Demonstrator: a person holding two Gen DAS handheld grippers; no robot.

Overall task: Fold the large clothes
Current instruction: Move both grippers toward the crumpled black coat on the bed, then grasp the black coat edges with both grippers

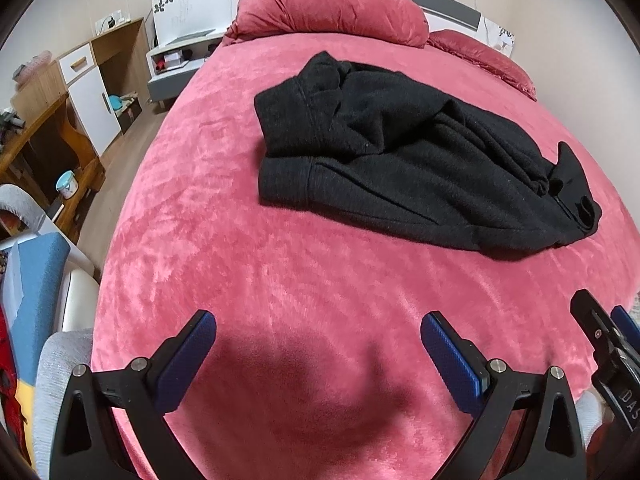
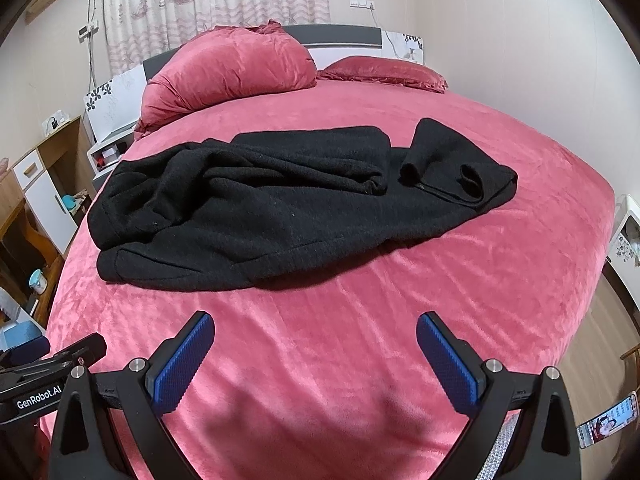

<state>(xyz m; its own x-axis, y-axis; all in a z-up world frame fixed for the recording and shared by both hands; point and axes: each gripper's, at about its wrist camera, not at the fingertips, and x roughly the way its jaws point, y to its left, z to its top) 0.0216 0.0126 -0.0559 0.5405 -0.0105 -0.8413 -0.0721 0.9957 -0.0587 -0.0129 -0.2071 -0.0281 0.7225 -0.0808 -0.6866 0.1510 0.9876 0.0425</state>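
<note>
A large black knitted garment [image 1: 404,160] lies crumpled across the middle of a bed with a pink plush cover [image 1: 248,248]. In the right wrist view the black garment [image 2: 260,208] stretches from left to right, with a rolled cuff or collar end [image 2: 460,172] at its right. My left gripper [image 1: 318,332] hovers open over bare pink cover, well short of the garment. My right gripper [image 2: 316,334] is open too, near the front of the bed, nothing between its blue pads. The right gripper [image 1: 612,340] shows at the lower right edge of the left wrist view.
A pink bolster-like pillow [image 2: 228,68] and a flat pink pillow [image 2: 384,70] lie at the headboard. Left of the bed stand a bedside table [image 1: 176,68] and wooden cabinets [image 1: 92,84]. A phone [image 2: 608,420] is at the lower right.
</note>
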